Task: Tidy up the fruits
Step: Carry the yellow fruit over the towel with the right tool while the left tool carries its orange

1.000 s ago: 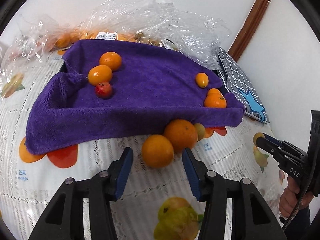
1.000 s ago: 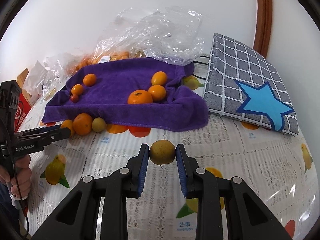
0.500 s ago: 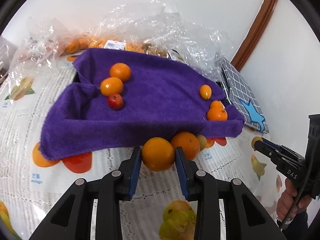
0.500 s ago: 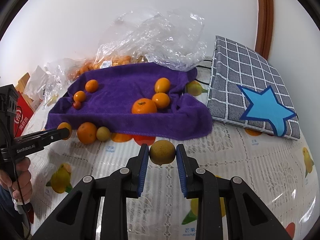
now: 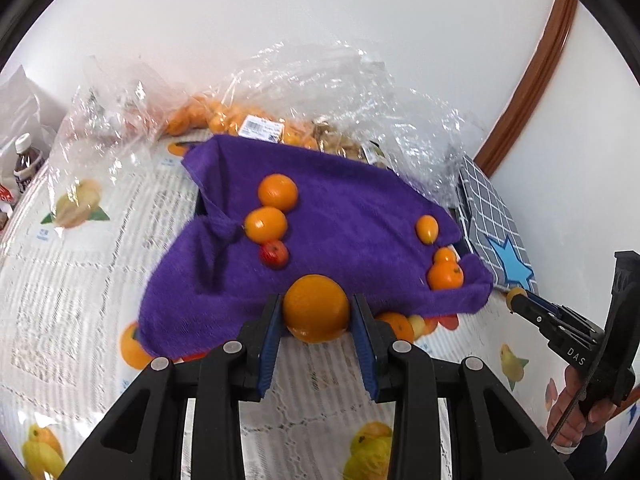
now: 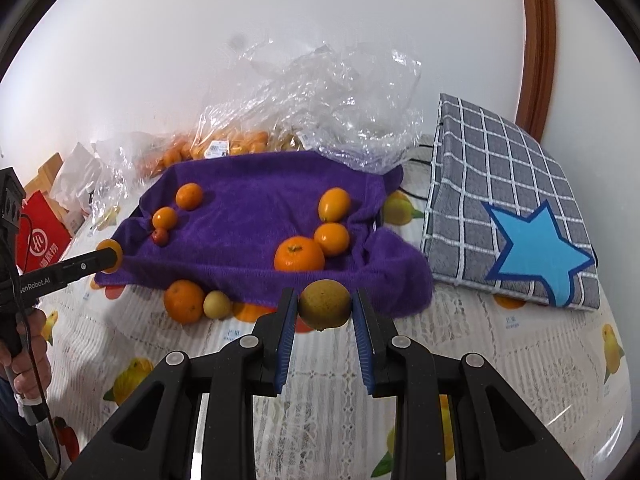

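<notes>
**Two wrist cameras, one purple towel**

Each fisheye camera sits just behind its own gripper's fingers, looking forward and steeply down at the table. The left wrist view faces the purple towel (image 5: 352,216) from its left front; the right wrist view faces it from the right front. Both share the towel, the plastic bags (image 6: 328,92) and the checked cushion (image 6: 508,216).

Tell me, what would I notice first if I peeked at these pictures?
Probably the big purple towel spread on the fruit-print tablecloth, with little oranges sitting on it. Each gripper is squeezing a fruit right in front of its camera: the left gripper holds a bright orange, the right gripper a yellow-green fruit. To the right lies a grey checked cushion with a blue star.
</notes>
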The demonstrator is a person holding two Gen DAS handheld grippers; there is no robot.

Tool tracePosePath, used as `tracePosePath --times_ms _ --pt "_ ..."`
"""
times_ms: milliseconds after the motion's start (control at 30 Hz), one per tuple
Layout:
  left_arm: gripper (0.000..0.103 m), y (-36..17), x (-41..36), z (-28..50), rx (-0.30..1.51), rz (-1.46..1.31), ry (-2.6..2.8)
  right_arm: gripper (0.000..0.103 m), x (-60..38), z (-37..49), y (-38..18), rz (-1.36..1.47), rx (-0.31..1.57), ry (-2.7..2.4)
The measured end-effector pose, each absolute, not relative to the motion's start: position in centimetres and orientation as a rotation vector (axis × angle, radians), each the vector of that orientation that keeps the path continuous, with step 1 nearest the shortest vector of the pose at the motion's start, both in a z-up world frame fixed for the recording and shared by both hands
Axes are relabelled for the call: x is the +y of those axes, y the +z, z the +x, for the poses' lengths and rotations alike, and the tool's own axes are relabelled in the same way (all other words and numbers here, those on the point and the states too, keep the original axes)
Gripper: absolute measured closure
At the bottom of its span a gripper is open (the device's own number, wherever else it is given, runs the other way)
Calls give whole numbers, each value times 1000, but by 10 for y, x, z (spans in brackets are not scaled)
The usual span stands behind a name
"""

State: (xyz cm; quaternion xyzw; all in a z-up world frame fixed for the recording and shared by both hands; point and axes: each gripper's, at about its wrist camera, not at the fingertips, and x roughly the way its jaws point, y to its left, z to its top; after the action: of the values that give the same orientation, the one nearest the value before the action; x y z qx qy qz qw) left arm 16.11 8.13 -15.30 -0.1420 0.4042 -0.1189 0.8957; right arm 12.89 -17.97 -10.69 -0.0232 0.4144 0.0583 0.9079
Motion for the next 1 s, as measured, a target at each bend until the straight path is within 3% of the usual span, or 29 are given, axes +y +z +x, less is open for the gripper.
tracePosePath --times_ms 433,1000 --pt "71 -143 110 188 817 -321 -217 75 -183 162 -99 -28 822 100" --pt "71 -148 113 227 845 -359 -240 75 -167 227 -127 -24 872 175"
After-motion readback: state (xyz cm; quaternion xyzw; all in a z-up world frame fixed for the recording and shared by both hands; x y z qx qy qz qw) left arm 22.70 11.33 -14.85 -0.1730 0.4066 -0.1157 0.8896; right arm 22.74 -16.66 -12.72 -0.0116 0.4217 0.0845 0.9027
